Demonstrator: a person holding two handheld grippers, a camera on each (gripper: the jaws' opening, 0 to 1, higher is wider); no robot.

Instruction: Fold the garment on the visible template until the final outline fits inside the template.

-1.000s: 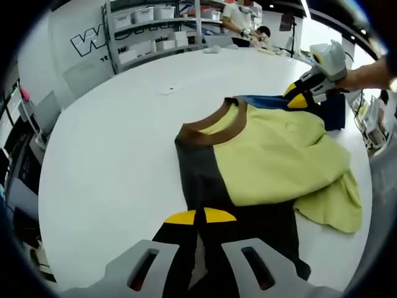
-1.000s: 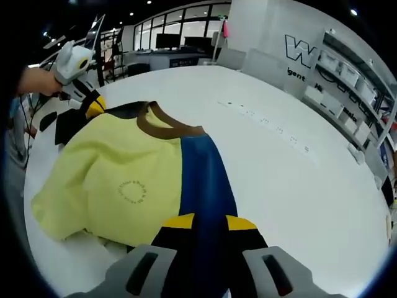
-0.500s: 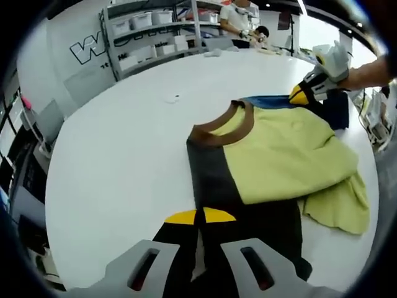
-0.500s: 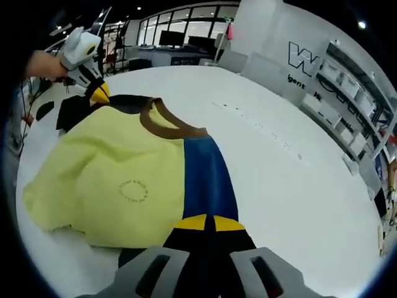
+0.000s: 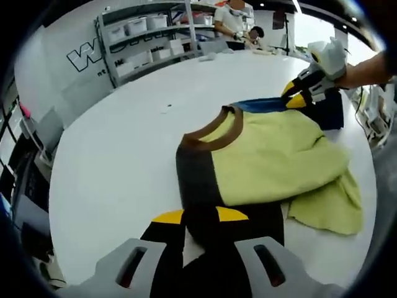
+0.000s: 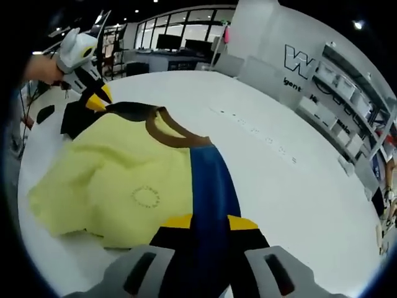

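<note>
The garment (image 5: 273, 155) lies bunched on the white table (image 5: 111, 161): yellow-green body, brown collar (image 5: 214, 130), one dark grey sleeve (image 5: 195, 180), one blue sleeve (image 6: 211, 186). My left gripper (image 5: 201, 217) stands at the cuff end of the grey sleeve, jaws a little apart, with the cloth lying between the yellow tips. The right gripper (image 6: 209, 222) stands the same way on the blue sleeve, jaws slightly parted around it. Each gripper also appears across the garment in the other view: the right gripper (image 5: 298, 96) and the left gripper (image 6: 96, 99), both low on the cloth.
The round table's edge (image 6: 347, 236) curves close on the right gripper's side. Small marks (image 6: 254, 127) dot the tabletop beyond the collar. Shelves with white bins (image 5: 149, 37) and people stand past the far edge. A dark patch (image 6: 43, 113) lies near the left gripper.
Both pairs of jaws met tip to tip on the sleeves half a second ago; now each pair stands slightly apart with cloth between. The garment has shifted little.
</note>
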